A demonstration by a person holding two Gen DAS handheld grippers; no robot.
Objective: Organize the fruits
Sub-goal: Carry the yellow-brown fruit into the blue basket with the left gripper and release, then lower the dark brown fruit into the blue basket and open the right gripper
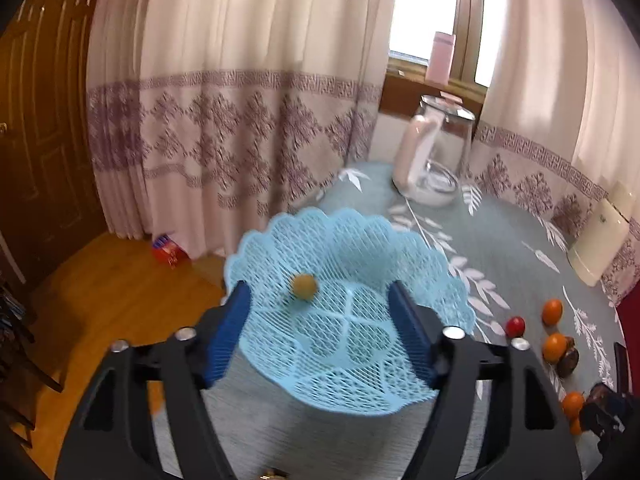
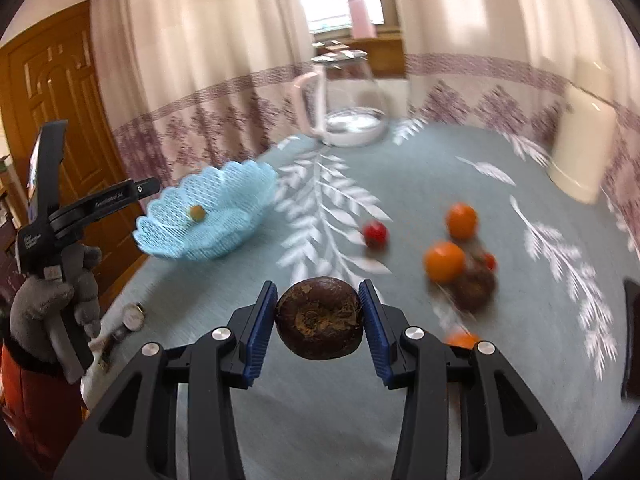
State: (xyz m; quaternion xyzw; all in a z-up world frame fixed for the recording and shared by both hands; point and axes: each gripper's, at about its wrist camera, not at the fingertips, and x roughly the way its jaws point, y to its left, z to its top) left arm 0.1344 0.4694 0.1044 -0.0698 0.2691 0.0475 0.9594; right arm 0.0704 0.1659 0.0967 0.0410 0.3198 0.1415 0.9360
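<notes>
A light blue lattice basket (image 1: 360, 360) sits near the table's left edge, and a small yellow-brown fruit (image 1: 304, 286) lies inside it. My left gripper (image 1: 318, 292) is open, its blue fingers straddling the basket's near side. My right gripper (image 2: 319, 294) is shut on a dark brown round fruit (image 2: 320, 316), held above the tablecloth. The basket (image 2: 208, 216) is to its front left. On the cloth to the right lie oranges (image 2: 444, 262), a red fruit (image 2: 376, 234) and another brown fruit (image 2: 474, 284). The image is motion-blurred.
A glass kettle (image 2: 352, 104) stands at the back of the table, a cream appliance (image 2: 580, 152) at the back right. A wristwatch (image 2: 132, 316) lies by the left edge, near a gloved hand (image 2: 60, 300). A dark flat object (image 2: 632, 340) lies far right.
</notes>
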